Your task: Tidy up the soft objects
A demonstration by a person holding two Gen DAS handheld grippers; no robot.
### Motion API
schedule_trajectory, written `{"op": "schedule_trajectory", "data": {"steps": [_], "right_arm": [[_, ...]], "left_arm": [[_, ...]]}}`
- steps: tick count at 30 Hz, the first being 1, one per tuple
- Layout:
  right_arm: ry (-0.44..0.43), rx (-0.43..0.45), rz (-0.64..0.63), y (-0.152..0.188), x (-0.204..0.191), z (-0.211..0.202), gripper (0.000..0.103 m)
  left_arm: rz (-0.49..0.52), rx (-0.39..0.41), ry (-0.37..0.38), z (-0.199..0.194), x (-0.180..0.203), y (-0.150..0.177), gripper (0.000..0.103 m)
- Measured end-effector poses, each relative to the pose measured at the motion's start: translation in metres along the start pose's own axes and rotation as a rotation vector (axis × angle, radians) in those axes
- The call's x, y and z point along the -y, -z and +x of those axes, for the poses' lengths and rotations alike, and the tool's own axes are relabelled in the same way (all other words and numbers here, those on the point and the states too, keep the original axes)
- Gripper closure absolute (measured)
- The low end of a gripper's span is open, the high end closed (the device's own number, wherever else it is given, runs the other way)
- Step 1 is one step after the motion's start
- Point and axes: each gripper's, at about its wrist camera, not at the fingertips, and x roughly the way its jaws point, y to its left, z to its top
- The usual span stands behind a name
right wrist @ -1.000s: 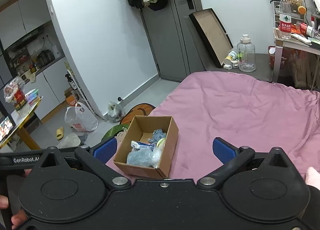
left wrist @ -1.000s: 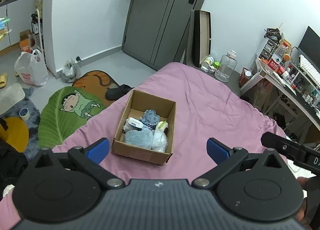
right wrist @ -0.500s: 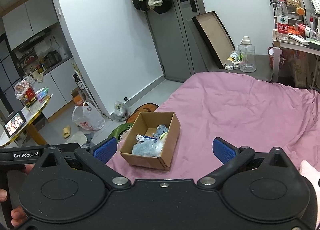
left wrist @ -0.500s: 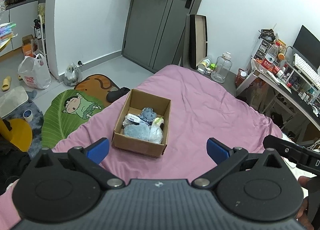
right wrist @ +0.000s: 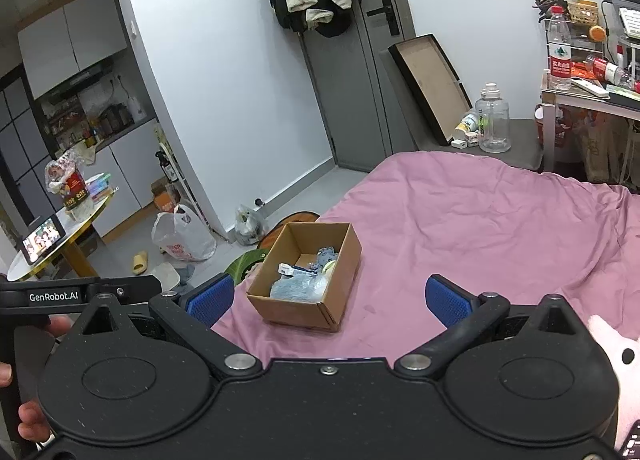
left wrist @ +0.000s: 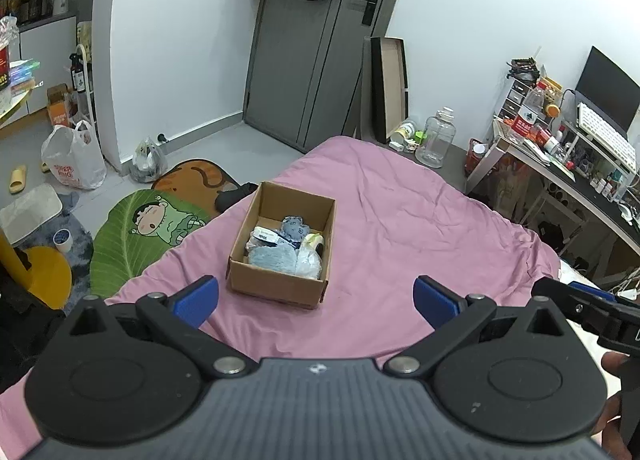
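A brown cardboard box (left wrist: 276, 284) (right wrist: 298, 310) sits on the pink bedspread (left wrist: 400, 228) (right wrist: 480, 220) near its left edge. Several soft items lie inside: a fluffy pale blue piece (left wrist: 272, 260) (right wrist: 292, 288), a blue-grey plush (left wrist: 294, 227) (right wrist: 326, 256) and a white bagged item (left wrist: 309, 263). My left gripper (left wrist: 316, 300) hangs open above the bed, back from the box, nothing between its blue pads. My right gripper (right wrist: 328, 300) is open too, just short of the box. A pink-and-white plush (right wrist: 624, 364) shows at the right edge of the right wrist view.
A leaf-shaped cartoon rug (left wrist: 140, 232), a white plastic bag (left wrist: 72, 164) (right wrist: 182, 236) and slippers lie on the floor to the left. A grey door (left wrist: 316, 52) with hanging clothes stands behind. A cluttered desk (left wrist: 580, 164) lines the right side; a water jug (left wrist: 436, 140) (right wrist: 494, 122) stands past the bed.
Both grippers have pulled back and risen, so the box looks smaller and farther away. Both stay open. The box's contents have not moved.
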Motion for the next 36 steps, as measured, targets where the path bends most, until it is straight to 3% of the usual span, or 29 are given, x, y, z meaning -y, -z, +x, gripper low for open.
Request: {"op": "schedule_trajectory", "data": {"steps": [36], "right_arm": [[0.0,0.001,-0.037,0.008,0.0,-0.013,0.0]], "left_arm": [[0.021,0.015,0.003,-0.012,0.012,0.005,0.0]]}}
